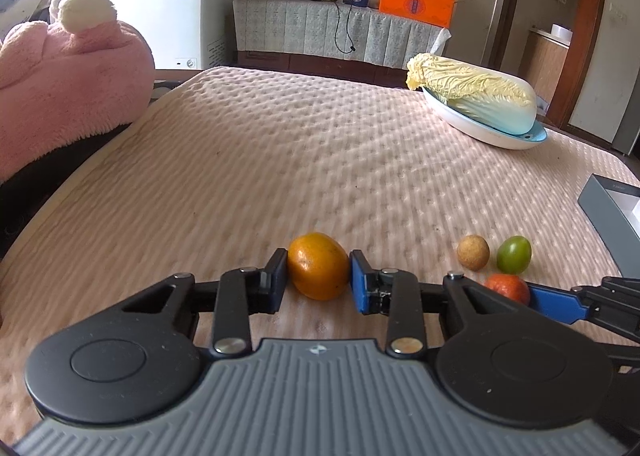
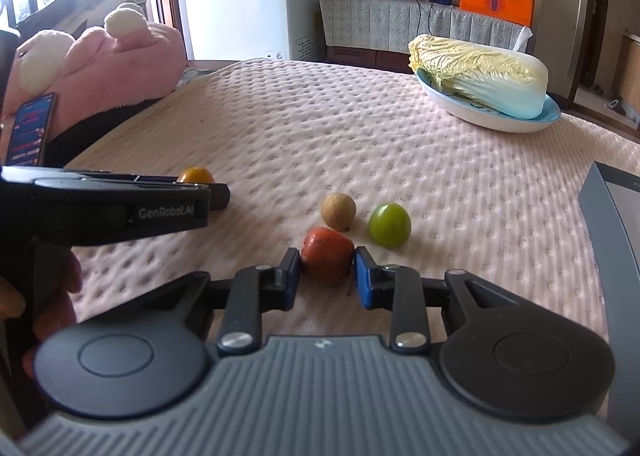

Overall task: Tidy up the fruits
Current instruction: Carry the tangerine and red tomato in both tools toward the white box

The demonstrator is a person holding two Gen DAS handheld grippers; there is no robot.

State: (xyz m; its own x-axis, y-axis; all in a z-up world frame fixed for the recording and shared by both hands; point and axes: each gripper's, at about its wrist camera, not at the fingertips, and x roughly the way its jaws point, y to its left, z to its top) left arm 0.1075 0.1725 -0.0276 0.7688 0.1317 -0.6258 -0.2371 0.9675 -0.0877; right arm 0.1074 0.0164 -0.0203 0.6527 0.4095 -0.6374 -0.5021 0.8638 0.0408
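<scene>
An orange fruit [image 1: 318, 266] lies on the pink quilted cover [image 1: 280, 160]. My left gripper [image 1: 318, 276] is shut on it, one pad against each side. To its right, a small red fruit [image 2: 327, 258] sits between the pads of my right gripper [image 2: 327, 268], which press on both its sides. Just beyond the red fruit lie a round brown fruit [image 2: 338, 211] and a green fruit [image 2: 389, 225], both free on the cover. In the right wrist view, the left gripper [image 2: 200, 182] shows from the side at left with the orange fruit [image 2: 196, 175] peeking above it.
A napa cabbage [image 1: 472, 96] rests on a blue-rimmed plate [image 1: 480, 132] at the far right. A grey open box [image 1: 612, 212] stands at the right edge. A pink plush toy [image 1: 68, 76] fills the far left, with a phone [image 2: 32, 128] beside it.
</scene>
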